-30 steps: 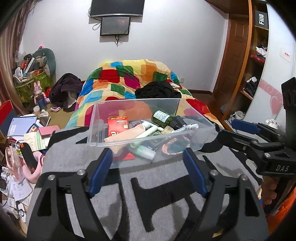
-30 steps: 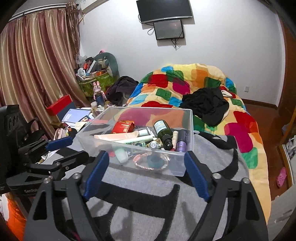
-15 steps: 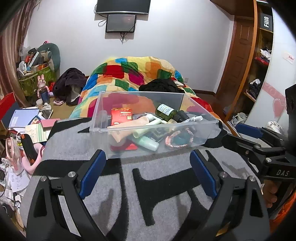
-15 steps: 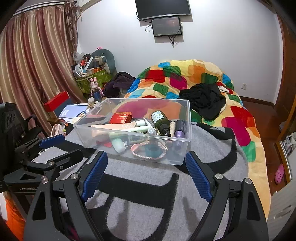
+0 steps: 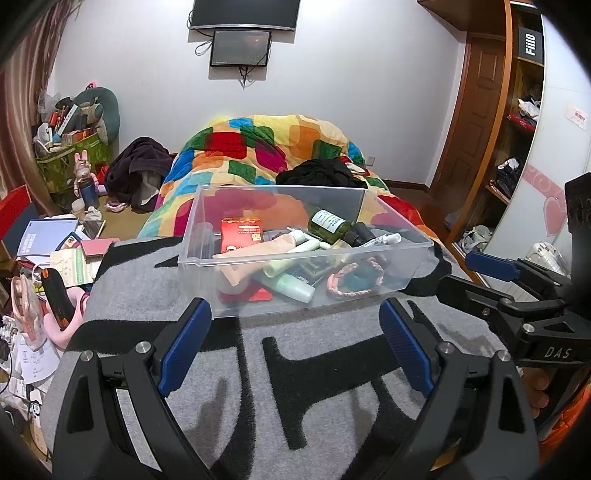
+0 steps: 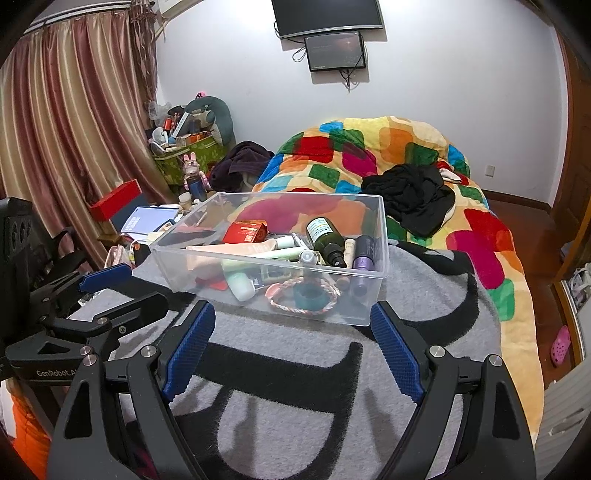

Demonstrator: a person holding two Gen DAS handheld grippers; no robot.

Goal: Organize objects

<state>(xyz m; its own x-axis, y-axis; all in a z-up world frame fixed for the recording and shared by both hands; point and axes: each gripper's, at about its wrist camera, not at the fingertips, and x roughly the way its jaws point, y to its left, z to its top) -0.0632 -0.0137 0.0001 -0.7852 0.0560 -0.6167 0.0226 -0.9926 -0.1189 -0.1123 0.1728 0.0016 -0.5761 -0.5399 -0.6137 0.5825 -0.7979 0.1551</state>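
Both the left gripper (image 5: 295, 343) and right gripper (image 6: 293, 343) have fingers spread, empty; left jaws just widened. Only the right view shows the purple bottle (image 6: 363, 253) at centre right of the clear bin (image 6: 373, 295); the left view shows a wardrobe shelf (image 5: 517, 122) upper right.

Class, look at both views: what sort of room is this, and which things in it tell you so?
Most likely a bedroom in a home. A bed with a patchwork quilt fills the middle, a wardrobe with clothes on its shelves stands by the door, and curtains hang on one side.

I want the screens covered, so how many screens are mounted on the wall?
2: a large dark screen high on the wall, and a smaller screen directly beneath it, cables hanging below. None seem hidden.
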